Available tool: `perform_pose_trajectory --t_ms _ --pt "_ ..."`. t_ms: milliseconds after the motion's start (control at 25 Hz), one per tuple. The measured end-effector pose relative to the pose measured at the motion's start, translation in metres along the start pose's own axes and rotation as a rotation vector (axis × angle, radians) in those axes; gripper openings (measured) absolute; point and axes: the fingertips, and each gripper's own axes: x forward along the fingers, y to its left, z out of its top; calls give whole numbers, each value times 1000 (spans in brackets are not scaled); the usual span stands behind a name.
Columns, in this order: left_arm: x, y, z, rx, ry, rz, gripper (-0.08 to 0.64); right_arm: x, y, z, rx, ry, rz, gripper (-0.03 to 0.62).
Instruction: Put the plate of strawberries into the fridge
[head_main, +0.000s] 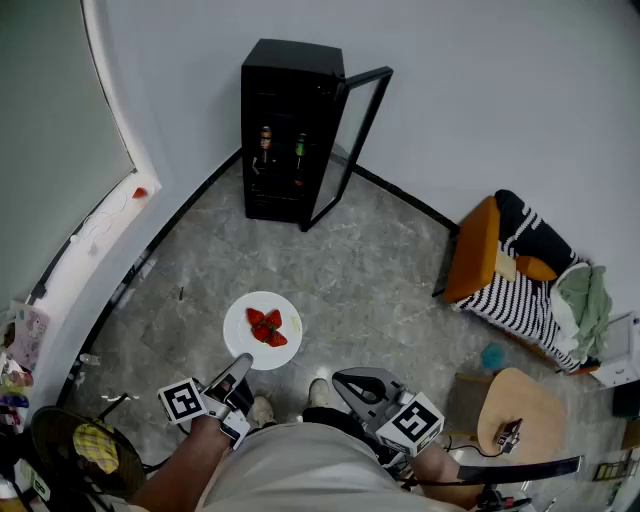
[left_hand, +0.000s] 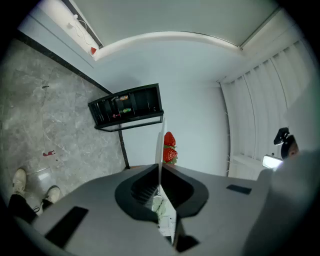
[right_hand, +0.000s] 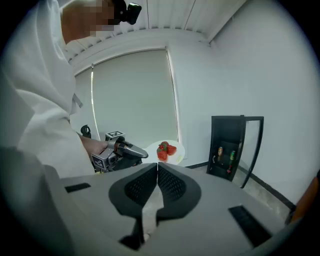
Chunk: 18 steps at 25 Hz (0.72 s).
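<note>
A white plate (head_main: 246, 339) with several red strawberries (head_main: 267, 328) is held level above the floor by its near rim. My left gripper (head_main: 240, 372) is shut on that rim; in the left gripper view the plate (left_hand: 160, 150) runs edge-on between the jaws with strawberries (left_hand: 169, 148) beyond. My right gripper (head_main: 352, 383) is shut and holds nothing, beside the plate at the right. The right gripper view shows the plate (right_hand: 174, 152), strawberries (right_hand: 165, 150) and left gripper (right_hand: 141, 153). The black fridge (head_main: 290, 130) stands ahead against the wall, its glass door (head_main: 350, 145) swung open.
Two bottles (head_main: 281, 150) stand on a fridge shelf. An orange chair with striped cloth (head_main: 518, 280) stands at the right, a round wooden stool (head_main: 525, 409) nearer. Clutter lines the left wall (head_main: 25, 360). The person's shoes (head_main: 290, 402) are on the grey marble floor.
</note>
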Motion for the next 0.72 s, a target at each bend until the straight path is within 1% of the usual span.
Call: perform_pose_trajectory --t_ms 160,240,280,360,400,560,640,720 --pt "28 -1 -20 81 38 28 25 -26 -25 -5 8 -21 -17 18" --pt "45 -7 -28 113 43 31 25 -39 -36 -9 -9 -12 -11 18" --pt "55 -11 -32 106 36 23 25 -46 -44 -11 -24 -6 -9 18" --pt "77 -21 -44 42 15 0 25 -60 -63 -14 -32 -10 -7 18" --pt "88 -23 -49 28 11 -2 25 -67 -72 -14 -38 -14 -5 18" --pt "127 -22 -61 52 8 12 25 -86 -104 -27 -93 4 17 20" --pt "140 -21 -64 47 0 22 25 -91 -115 -33 -76 1 37 21" --pt "151 -17 -62 46 -5 39 25 -93 -126 -33 -57 -24 44 23"
